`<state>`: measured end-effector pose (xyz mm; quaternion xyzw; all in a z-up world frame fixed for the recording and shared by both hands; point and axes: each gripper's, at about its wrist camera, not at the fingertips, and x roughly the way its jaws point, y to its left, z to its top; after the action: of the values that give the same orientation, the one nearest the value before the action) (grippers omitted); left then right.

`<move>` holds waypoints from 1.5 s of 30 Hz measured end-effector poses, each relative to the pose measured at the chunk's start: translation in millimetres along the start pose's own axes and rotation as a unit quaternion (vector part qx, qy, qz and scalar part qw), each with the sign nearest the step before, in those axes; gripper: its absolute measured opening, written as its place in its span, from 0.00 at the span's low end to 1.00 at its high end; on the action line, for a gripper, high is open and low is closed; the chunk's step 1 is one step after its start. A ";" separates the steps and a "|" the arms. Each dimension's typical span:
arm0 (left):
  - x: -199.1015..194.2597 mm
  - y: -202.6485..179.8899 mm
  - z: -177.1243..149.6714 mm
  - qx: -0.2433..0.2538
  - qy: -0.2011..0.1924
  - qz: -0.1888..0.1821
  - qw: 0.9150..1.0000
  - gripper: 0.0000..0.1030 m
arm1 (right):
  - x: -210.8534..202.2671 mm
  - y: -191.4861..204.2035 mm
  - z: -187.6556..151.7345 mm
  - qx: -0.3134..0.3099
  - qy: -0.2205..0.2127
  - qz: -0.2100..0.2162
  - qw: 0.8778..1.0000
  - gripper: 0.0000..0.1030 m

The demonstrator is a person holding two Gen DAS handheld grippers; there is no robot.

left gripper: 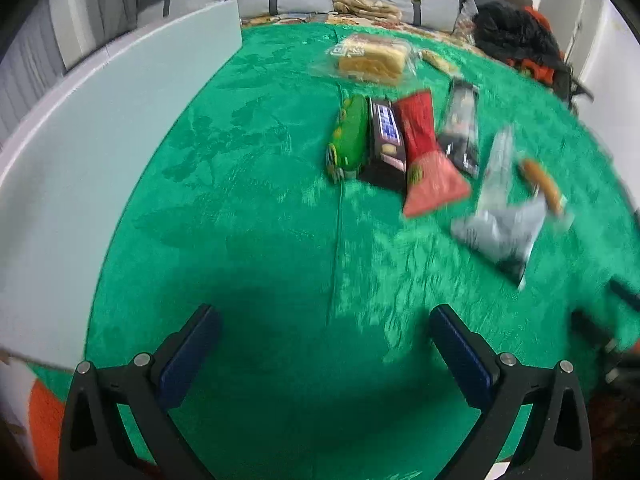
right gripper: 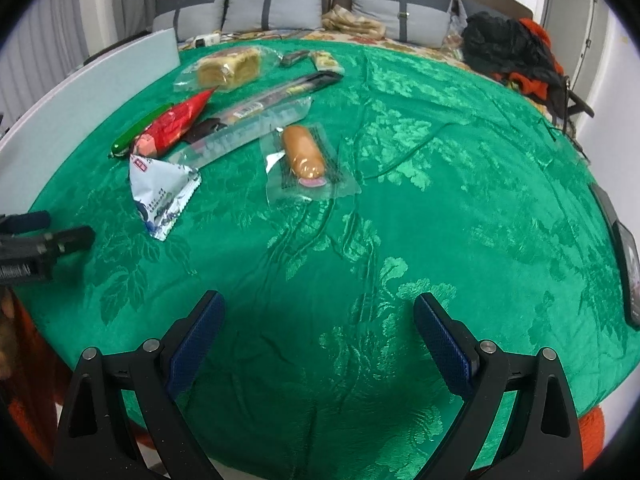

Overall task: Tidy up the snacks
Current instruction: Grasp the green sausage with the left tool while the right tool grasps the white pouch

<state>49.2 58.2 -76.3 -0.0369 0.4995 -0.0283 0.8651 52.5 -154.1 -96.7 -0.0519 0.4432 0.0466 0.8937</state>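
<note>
Snacks lie side by side on the green tablecloth (left gripper: 260, 240): a green packet (left gripper: 350, 136), a dark bar (left gripper: 386, 140), a red packet (left gripper: 426, 152), a black packet (left gripper: 462, 124), a silver packet (left gripper: 498, 208) and a packed sausage (left gripper: 542, 186). A bread pack (left gripper: 372, 58) lies farther back. My left gripper (left gripper: 324, 356) is open and empty, well short of them. My right gripper (right gripper: 318, 340) is open and empty over bare cloth; the sausage (right gripper: 304, 154), silver packet (right gripper: 164, 196) and red packet (right gripper: 176, 126) lie ahead to its left.
A pale board (left gripper: 100, 152) stands along the table's left edge. Grey cushions (right gripper: 276, 6) and dark clothing (right gripper: 508, 52) lie behind the table. A dark phone-like object (right gripper: 630, 264) rests at the right edge. The left gripper (right gripper: 44, 240) shows at the left of the right wrist view.
</note>
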 end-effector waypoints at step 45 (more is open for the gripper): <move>5.6 28.6 59.0 0.024 0.017 -0.058 0.998 0.21 | 27.3 52.1 70.1 0.008 0.016 0.224 0.974 0.92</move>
<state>103.4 88.4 -54.3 -0.0446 0.5105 -0.0910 0.8539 117.4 -92.1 -79.0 0.0553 0.4580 0.2410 0.8539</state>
